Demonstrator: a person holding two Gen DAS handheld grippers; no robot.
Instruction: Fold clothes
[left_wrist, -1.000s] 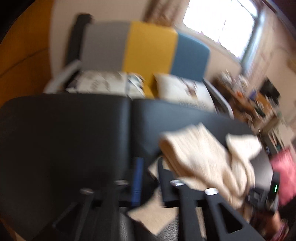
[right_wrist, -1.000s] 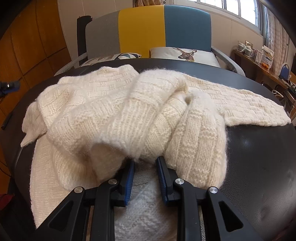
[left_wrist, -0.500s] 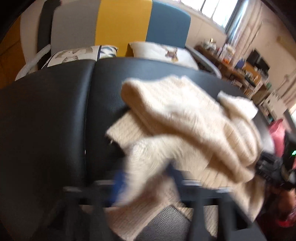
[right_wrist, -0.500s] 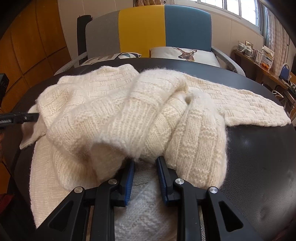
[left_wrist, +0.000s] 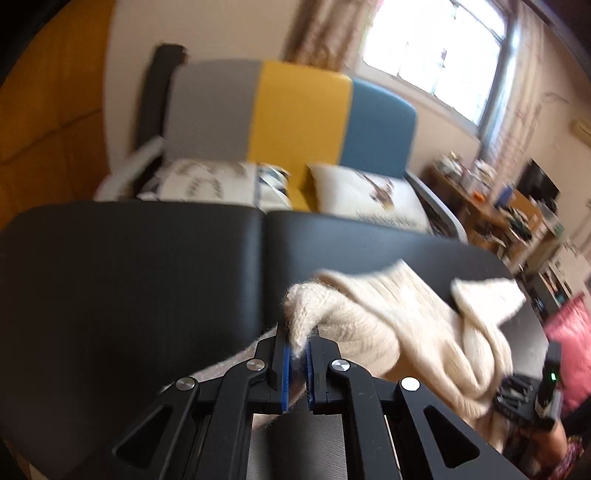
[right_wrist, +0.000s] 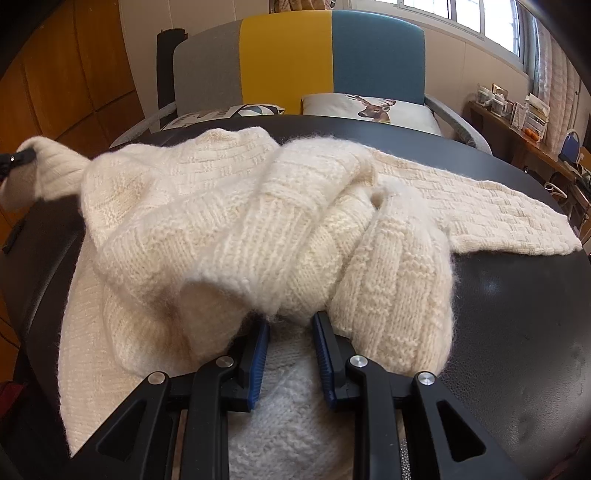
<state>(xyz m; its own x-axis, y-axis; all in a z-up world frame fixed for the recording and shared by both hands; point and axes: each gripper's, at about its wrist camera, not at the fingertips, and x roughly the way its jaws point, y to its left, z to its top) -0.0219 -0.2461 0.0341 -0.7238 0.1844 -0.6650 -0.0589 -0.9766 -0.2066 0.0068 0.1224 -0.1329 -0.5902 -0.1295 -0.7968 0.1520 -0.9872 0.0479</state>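
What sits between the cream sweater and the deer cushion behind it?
Only a bare strip of the black table separates the cream sweater from the deer cushion, seen in the right wrist view.

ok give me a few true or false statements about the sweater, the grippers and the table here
1. The left gripper is shut on a corner of the sweater. True.
2. The sweater is dark blue. False: it is cream knit.
3. The table is black. True.
4. The sweater is neatly folded into a square. False: it lies bunched, with one part spread flat to the right in the right wrist view.
5. The right gripper holds a fold of the sweater between its pads. True.
6. The chair behind the table is all red. False: it has grey, yellow and blue panels.
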